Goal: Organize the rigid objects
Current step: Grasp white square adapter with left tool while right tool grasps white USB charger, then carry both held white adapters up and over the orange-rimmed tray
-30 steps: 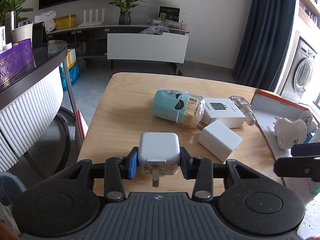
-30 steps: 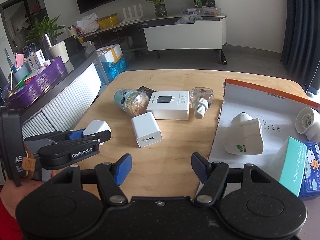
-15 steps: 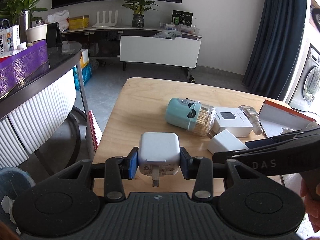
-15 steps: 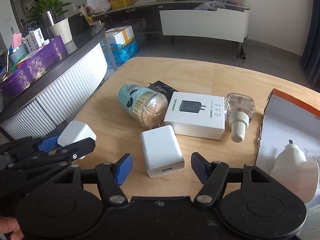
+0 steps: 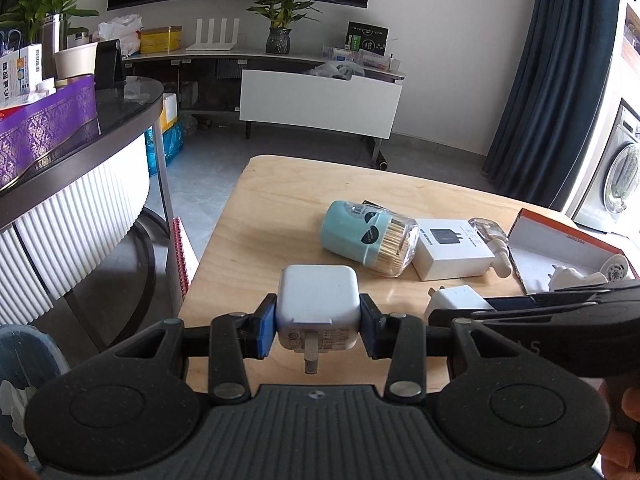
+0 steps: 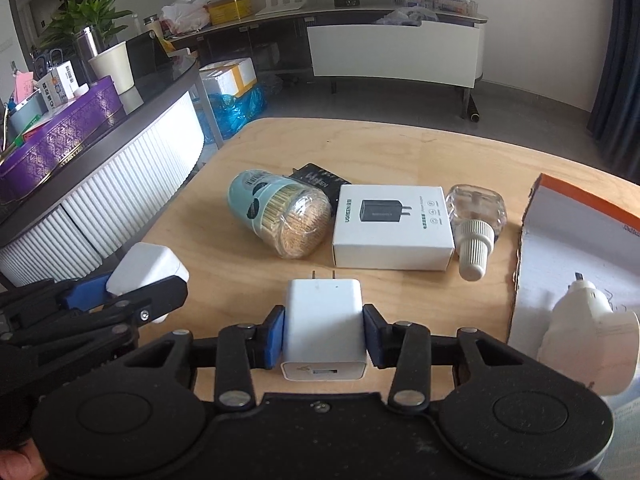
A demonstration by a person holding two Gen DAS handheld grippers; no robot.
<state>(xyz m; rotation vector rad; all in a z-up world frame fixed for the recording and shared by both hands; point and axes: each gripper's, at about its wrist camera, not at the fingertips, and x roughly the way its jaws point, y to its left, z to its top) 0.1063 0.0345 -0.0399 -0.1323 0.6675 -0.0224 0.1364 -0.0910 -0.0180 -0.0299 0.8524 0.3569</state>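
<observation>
My left gripper is shut on a rounded white plug adapter, prong toward the camera, held above the wooden table. In the right wrist view this adapter shows at the left in the same gripper. My right gripper is shut on a flat white USB charger that rests on the table, prongs pointing away. Beyond it lie a mint toothpick jar on its side, a white charger box and a clear bottle.
An open orange-edged cardboard box at the right holds a white plug-in device. A black packet lies behind the jar. A curved dark counter with a purple box stands left of the table.
My right gripper moved forward and down over the flat white charger and shut on it; it stood open before. The left gripper kept its hold on the rounded adapter.
</observation>
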